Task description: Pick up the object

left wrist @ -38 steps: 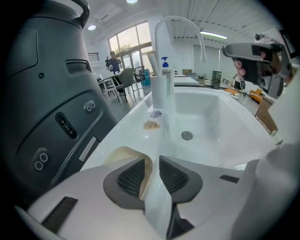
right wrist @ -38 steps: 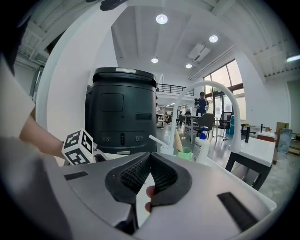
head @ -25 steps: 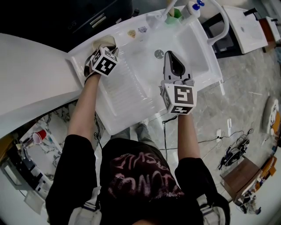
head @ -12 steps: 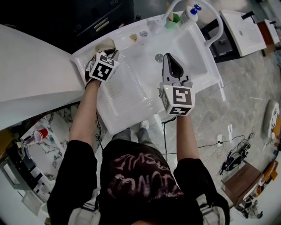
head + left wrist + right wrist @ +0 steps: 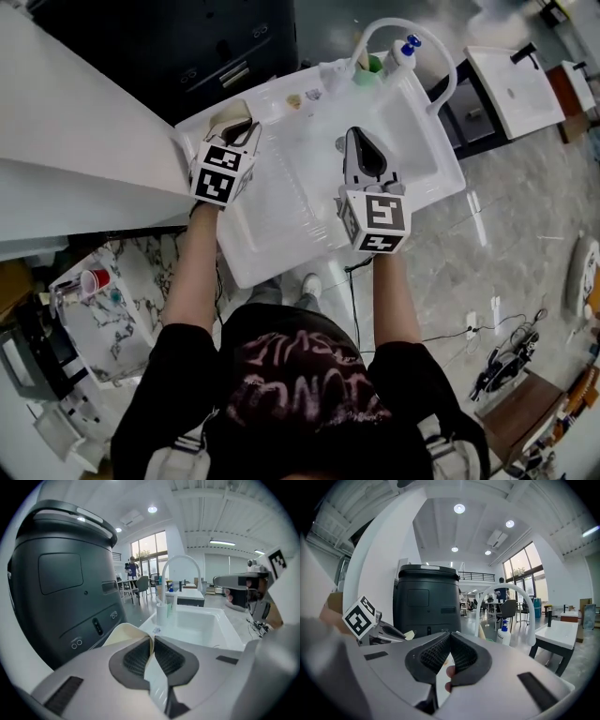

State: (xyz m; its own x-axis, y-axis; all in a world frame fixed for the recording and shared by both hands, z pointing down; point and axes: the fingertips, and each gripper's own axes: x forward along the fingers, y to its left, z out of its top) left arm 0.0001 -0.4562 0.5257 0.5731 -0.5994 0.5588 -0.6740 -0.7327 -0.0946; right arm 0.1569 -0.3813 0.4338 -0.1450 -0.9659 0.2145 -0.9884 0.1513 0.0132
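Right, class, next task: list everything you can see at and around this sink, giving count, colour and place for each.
sink unit: one, white, centre, drainboard beside basin
faucet: one, white, arching over the basin's far end
spray bottle: one, white with blue cap, by the faucet base
green item: one, green, by the faucet base
small items: two, pale, on the sink's far rim
dark cabinet: one, black, behind the sink
red cup: one, red, on the marbled surface beside the person
cream object: one, cream, over the drainboard's far corner
left gripper: one, grey, fingers closed on the cream object
right gripper: one, grey, over the basin, fingers together, empty
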